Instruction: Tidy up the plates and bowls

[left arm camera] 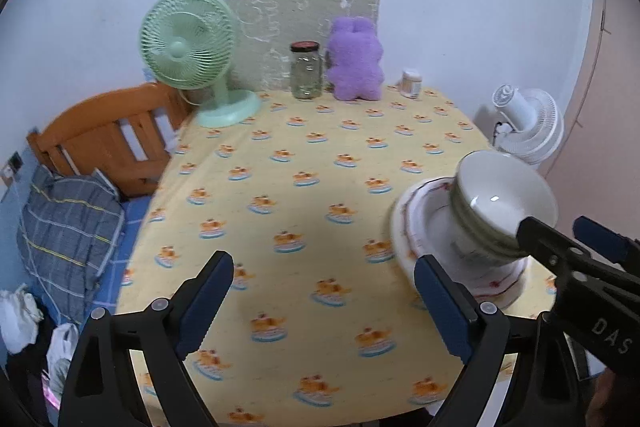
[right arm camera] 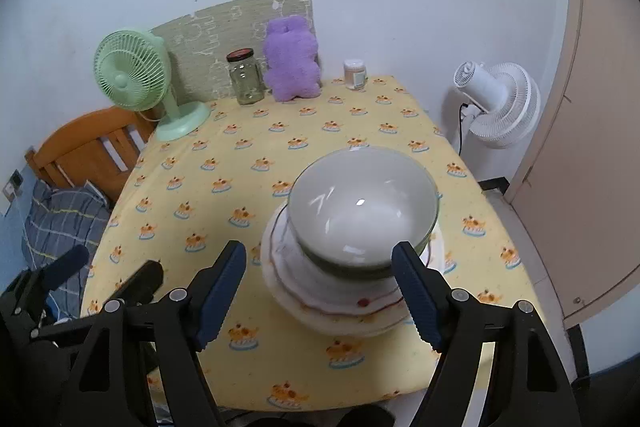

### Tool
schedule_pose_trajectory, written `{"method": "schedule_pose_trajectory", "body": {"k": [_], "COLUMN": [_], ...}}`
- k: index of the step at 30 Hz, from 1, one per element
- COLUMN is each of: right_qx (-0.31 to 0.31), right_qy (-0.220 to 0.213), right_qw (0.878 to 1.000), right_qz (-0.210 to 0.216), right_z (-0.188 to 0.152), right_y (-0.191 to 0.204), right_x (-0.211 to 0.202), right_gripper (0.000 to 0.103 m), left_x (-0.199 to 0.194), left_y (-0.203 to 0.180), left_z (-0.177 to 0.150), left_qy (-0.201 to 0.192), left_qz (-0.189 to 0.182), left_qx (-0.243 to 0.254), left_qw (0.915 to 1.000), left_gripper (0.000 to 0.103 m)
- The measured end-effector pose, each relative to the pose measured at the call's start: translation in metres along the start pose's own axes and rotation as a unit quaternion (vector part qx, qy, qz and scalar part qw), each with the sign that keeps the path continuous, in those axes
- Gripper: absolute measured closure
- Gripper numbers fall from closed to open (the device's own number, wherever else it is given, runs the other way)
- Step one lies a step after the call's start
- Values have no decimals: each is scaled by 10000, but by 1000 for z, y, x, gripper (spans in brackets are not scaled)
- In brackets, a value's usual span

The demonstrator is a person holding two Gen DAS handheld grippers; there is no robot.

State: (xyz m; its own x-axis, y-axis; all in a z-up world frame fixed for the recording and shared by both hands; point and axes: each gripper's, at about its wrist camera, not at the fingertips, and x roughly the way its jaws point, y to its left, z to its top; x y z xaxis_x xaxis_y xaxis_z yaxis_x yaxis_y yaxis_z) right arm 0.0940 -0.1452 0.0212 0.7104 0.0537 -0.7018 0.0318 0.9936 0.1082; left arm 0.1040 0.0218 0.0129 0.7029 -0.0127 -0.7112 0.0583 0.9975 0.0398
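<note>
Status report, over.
Left gripper and right gripper open, empty. Bowl stacked on plates. Nothing in the way.

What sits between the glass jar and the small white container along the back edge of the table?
The purple plush toy stands between the glass jar and the small white container. Both wrist views show it.

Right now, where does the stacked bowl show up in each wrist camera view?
Left wrist: bowl at right edge, atop the plates, beside the right gripper.
Right wrist: bowl centre, beyond the open right gripper.
Shared landmark: purple plush at the table's far edge.
</note>
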Motion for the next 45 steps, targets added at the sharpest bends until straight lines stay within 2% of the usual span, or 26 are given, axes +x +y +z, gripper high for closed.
{"method": "schedule_pose_trajectory", "body": {"k": [4, 9, 18, 25, 32, 45], "right_qx": [-121, -341, -205, -251, -384, -364], "right_qy": [-130, -276, -379, -550, -725, -800], "right_qw": [9998, 9990, 9990, 9981, 9966, 9961], "right_qz": [-42, -80, -136, -95, -51, -114], "right_z": [-21, -53, -89, -100, -105, -105], "right_y": [10, 13, 4, 5, 12, 10], "right_x": [1, 2, -15, -33, -43, -47], "right_gripper": [25, 25, 25, 25, 18, 17], "left_x": [-4, -7, -27, -43, -51, -58], "left_y": [15, 25, 23, 21, 22, 19], "left_z": [-23, -54, -84, -95, -102, -101], "left_qy": [-156, -264, -450, -549, -640, -794], "left_qz": [192, 264, 298, 280, 282, 262], "left_qx": [-127, -339, -263, -316, -403, -397], "left_qw": [9996, 9987, 9982, 9976, 9967, 9957], "left_gripper": [10, 10, 9, 6, 3, 0]}}
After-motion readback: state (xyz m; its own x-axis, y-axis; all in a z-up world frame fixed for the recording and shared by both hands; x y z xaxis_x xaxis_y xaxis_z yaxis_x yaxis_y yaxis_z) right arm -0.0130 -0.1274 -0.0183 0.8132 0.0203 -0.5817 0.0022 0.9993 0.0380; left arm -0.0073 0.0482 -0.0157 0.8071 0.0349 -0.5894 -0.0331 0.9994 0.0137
